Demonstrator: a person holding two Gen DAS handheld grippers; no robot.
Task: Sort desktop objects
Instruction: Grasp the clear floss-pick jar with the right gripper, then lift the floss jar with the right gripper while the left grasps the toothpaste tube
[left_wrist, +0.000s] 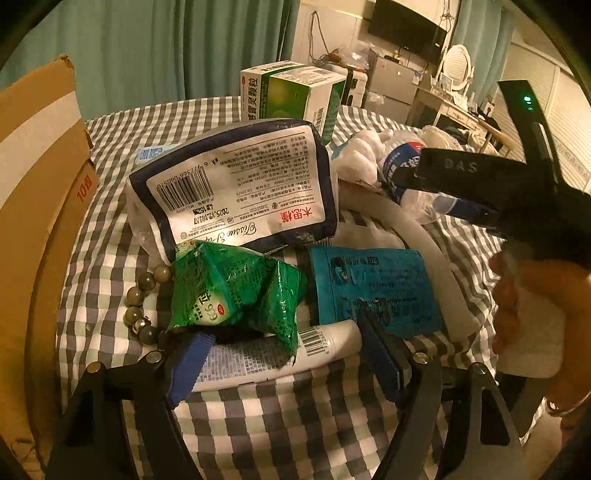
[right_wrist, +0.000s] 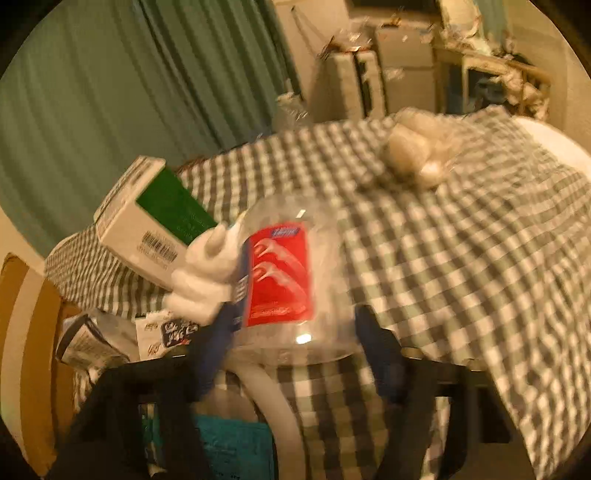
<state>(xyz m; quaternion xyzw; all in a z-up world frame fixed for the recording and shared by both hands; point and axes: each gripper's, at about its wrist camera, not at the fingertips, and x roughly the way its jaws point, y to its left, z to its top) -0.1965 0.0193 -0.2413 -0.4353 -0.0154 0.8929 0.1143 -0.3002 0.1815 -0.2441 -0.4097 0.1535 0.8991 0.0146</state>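
Right jaws on floss jar, left jaws released
Your right gripper clenches the clear floss-pick jar, contents unreadable; your left gripper straddles the white tube and green sachet, tissue pack at 12 o'clock.

Right tool straddles clear floss-pick jar on checked cloth; green-white box left; frame blurred.

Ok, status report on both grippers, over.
Left gripper straddles green foil packet, pads not pressing. Right gripper around clear plastic floss-pick jar; grip unclear. White tube beneath packet.
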